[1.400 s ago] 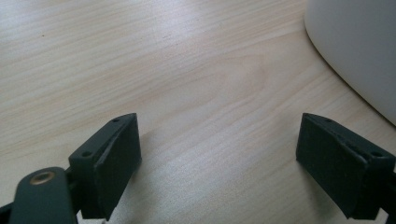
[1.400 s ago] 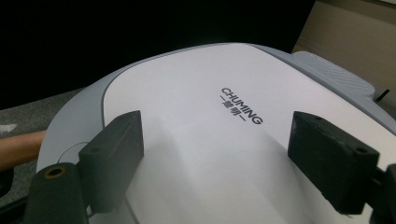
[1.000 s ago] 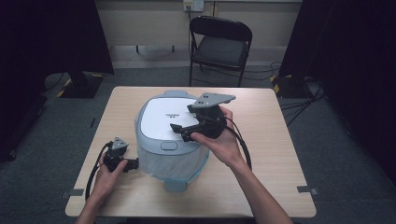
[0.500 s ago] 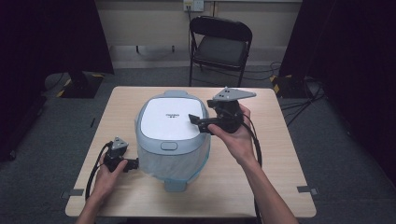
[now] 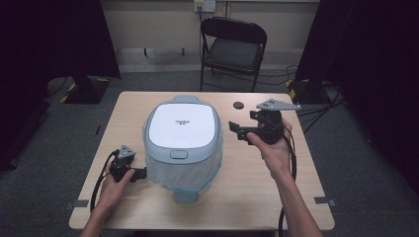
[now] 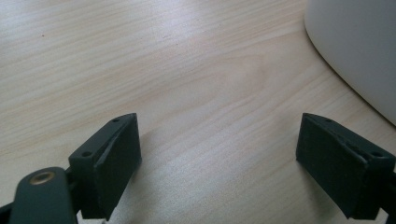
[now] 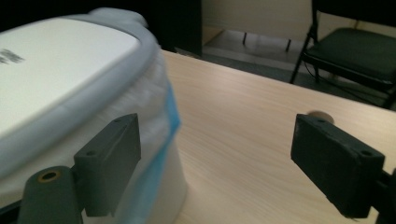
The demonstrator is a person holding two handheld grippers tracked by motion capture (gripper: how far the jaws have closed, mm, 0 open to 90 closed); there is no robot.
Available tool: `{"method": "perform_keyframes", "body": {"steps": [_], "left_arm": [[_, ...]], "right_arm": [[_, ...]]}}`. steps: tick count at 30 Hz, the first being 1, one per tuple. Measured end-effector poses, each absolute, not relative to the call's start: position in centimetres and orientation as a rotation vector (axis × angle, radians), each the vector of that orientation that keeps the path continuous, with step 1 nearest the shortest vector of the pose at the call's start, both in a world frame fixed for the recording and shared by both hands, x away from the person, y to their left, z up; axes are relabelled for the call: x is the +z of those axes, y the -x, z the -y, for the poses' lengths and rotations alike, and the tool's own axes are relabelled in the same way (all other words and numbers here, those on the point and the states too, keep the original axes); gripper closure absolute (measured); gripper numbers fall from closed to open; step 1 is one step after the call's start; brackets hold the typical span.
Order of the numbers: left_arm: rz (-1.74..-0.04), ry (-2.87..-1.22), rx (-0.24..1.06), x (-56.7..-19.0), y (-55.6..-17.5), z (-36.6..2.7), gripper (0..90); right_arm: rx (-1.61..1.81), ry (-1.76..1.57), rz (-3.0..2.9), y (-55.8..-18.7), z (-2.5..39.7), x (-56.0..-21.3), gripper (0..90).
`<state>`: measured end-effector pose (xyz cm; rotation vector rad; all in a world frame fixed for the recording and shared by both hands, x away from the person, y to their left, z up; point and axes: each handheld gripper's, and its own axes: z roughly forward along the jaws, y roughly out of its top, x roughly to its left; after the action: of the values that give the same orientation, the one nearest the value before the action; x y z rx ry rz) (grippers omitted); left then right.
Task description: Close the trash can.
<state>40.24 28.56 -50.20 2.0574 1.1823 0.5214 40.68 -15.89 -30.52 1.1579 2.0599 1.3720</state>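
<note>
White rice cooker (image 5: 182, 140) mid-table | left gripper (image 5: 141, 173) spread beside base | right gripper (image 5: 236, 131) spread, just right, clear

Left gripper (image 5: 141, 174) low, right gripper (image 5: 236, 131) raised (both agape).

My jaws are matt black plastic. The table (image 5: 257, 173) is pale, smooth wood-grain. The rice cooker (image 5: 182, 136) looks like smooth white plastic, its lower body wrapped in thin clear film.
</note>
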Motion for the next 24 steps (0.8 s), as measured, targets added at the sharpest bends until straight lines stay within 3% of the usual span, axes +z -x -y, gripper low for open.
{"method": "perform_keyframes", "body": {"steps": [24], "left_arm": [[-1.187, -2.057, 0.526, -50.2, -40.2, -28.6, 13.6]], "right_arm": [[0.995, -1.559, -2.082, -40.3, 25.6, -44.7, 17.1]]}}
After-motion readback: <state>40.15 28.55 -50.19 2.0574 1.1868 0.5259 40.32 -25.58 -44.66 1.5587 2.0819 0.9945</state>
